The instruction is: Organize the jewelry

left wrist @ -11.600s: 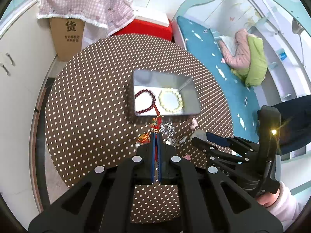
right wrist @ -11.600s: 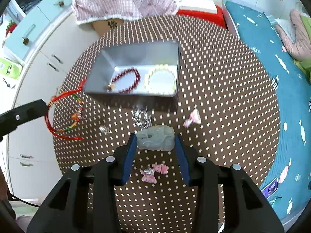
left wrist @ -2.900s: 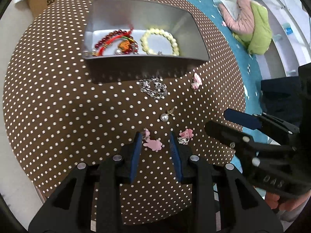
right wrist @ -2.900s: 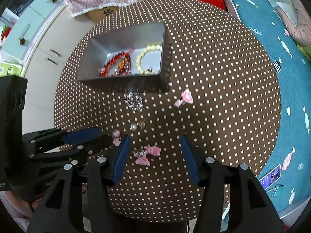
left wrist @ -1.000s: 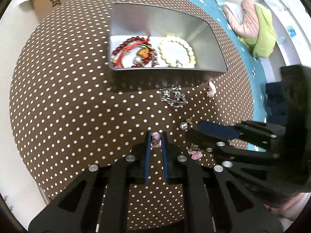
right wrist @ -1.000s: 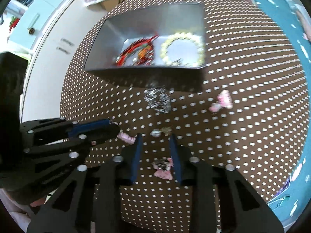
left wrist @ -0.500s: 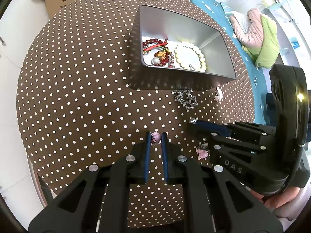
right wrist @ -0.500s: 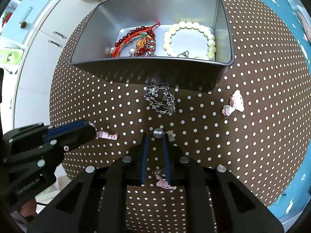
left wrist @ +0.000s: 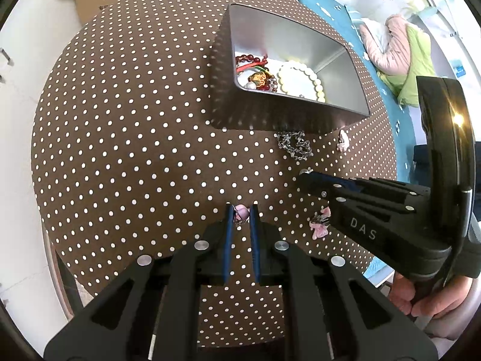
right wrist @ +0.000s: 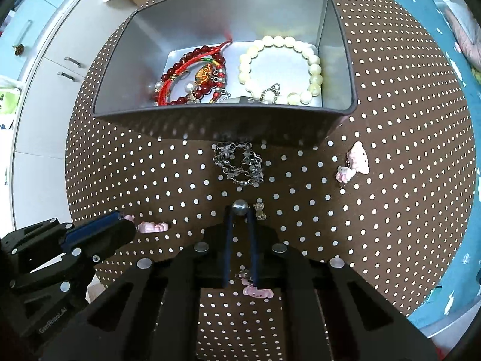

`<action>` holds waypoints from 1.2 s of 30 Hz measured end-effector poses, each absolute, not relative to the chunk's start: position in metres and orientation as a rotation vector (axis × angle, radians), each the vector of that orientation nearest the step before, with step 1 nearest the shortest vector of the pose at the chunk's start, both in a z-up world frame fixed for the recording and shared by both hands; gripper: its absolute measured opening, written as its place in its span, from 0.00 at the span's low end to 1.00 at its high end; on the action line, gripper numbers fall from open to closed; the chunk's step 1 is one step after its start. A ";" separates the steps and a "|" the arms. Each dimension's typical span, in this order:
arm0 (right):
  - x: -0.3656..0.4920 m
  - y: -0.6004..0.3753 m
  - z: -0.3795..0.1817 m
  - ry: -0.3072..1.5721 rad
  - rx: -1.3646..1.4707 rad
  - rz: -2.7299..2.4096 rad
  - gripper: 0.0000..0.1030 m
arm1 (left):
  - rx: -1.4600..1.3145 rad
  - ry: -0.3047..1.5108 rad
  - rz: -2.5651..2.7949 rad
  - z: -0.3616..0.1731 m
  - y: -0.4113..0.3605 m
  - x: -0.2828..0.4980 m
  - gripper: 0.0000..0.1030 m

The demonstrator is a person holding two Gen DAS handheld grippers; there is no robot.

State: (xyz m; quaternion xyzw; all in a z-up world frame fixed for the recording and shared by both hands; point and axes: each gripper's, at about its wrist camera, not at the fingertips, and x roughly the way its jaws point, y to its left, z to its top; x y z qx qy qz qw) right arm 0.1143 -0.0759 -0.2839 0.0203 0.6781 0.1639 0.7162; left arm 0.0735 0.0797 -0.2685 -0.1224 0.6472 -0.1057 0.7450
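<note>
Since a moment ago both your tongs have closed and lifted: the left tongs (left wrist: 240, 209) pinch a small pink charm (left wrist: 241, 211), the right tongs (right wrist: 239, 210) a silver pearl earring (right wrist: 240, 206). Already in the open silver metal tin (right wrist: 336, 42) lie the dark red bead bracelet (right wrist: 192, 57), red cord bracelet (right wrist: 207, 75) and cream bead bracelet (right wrist: 282, 69). Left on the brown polka-dot table (right wrist: 390, 120) are the silver chain (right wrist: 239, 165) just before the tin's near wall and pink charms (right wrist: 354, 162). Clear that wall; room above looks open.

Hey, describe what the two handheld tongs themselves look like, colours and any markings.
Both tongs, left and right, are matte black angular frames with silver round bolt heads and blue finger pads. The right one's side reads "DAS"; the left one's side bears small pale lettering. A bare hand grips the right handle.
</note>
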 end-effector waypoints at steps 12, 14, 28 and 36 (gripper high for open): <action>0.118 -0.088 -0.266 1.452 0.102 0.392 0.08 | -0.260 1.362 -0.237 -0.241 0.083 0.062 0.10; 0.119 -0.089 -0.255 1.424 0.106 0.404 0.08 | -0.255 1.340 -0.247 -0.232 0.081 0.064 0.10; 0.133 -0.105 -0.199 1.270 0.139 0.465 0.08 | -0.184 1.182 -0.312 -0.168 0.060 0.109 0.10; 0.149 -0.116 -0.197 1.278 0.156 0.489 0.08 | -0.160 1.167 -0.327 -0.168 0.042 0.137 0.10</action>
